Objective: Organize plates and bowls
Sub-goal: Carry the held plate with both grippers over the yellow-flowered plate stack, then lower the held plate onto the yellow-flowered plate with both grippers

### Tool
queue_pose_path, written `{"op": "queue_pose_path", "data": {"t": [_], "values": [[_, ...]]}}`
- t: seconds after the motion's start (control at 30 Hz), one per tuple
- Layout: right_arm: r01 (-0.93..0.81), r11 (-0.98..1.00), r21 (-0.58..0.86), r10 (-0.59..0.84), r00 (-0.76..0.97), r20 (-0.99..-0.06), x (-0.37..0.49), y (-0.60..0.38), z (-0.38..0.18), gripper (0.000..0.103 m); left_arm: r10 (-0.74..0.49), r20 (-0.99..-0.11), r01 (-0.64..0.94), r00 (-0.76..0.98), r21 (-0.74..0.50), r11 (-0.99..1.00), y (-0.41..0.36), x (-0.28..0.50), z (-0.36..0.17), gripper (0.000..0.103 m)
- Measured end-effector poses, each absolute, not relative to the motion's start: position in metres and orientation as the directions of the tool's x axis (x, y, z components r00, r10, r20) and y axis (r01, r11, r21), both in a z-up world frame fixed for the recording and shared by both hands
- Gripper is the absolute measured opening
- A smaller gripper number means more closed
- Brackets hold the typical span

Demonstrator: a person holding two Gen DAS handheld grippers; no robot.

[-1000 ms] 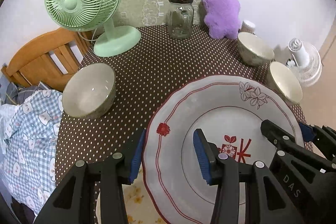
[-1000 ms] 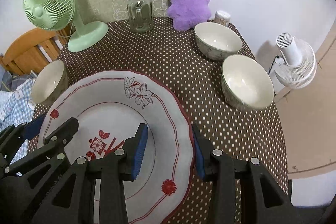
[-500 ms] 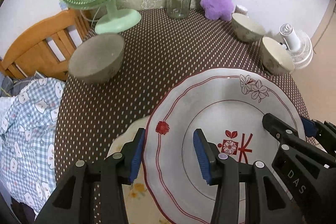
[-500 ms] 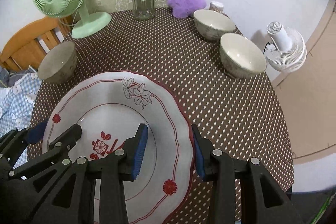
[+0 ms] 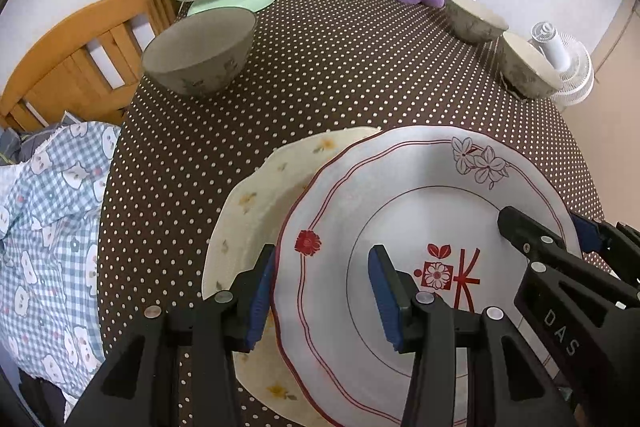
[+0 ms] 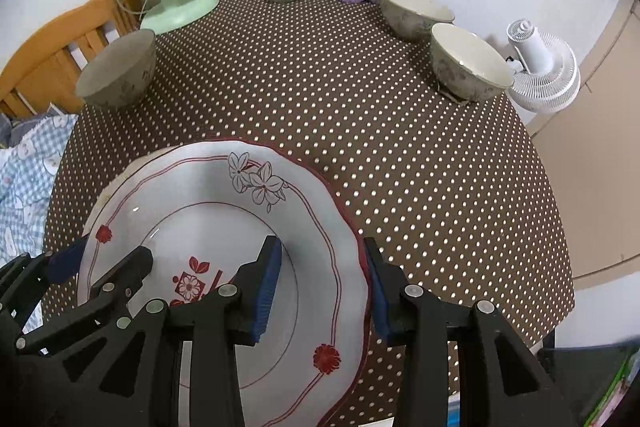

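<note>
Both my left gripper (image 5: 322, 301) and right gripper (image 6: 322, 293) clamp the red-rimmed plate (image 5: 420, 219) over a cream plate (image 5: 256, 195), three bowls (image 6: 468, 67) toward twelve o'clock, "DAS" on one finger.

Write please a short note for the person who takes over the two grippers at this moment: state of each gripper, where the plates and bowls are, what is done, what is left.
Left gripper: shut on the left rim of the white plate with red flower pattern.
Right gripper: shut on the right rim of the same plate.
The plate is over a cream plate with yellow flowers on the brown dotted tablecloth; whether it rests on it, I cannot tell.
One grey bowl sits on the left side, two grey bowls on the right, not stacked.
Left: release the plate on the cream one, then gather the bowls.
</note>
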State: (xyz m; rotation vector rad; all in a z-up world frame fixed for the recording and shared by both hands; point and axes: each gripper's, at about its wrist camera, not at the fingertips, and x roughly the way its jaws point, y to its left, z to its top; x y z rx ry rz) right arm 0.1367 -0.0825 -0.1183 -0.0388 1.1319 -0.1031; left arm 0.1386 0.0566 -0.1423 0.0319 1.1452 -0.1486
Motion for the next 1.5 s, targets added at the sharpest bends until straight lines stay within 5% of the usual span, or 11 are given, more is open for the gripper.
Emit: {"op": "queue_pose_path", "data": {"t": [0.7,0.93,1.07,1.5], "values": [[0.049,0.996,-0.080,-0.093,0.389,-0.917,0.130,-0.076,-0.141,0.044,-0.059,-0.916,0.130,0.397,-0.007,0.991,0.054,0.135,-0.161,0.047],[0.040,0.997,-0.062,-0.072,0.370,-0.926,0.123,-0.078,-0.136,0.044,-0.031,-0.920,0.153,0.392,0.032,0.988,0.046,0.134,-0.163,0.053],[0.035,0.998,-0.058,-0.067,0.378,-0.924,0.116,-0.079,-0.130,0.029,-0.024,-0.909,0.143,0.415,0.039,0.989,0.046,0.134,-0.157,0.058],[0.022,1.000,-0.010,-0.018,0.380,-0.925,0.132,-0.074,-0.140,0.032,-0.026,-0.908,0.137,0.419,0.035,0.990,0.054,0.133,-0.151,0.067]]}}
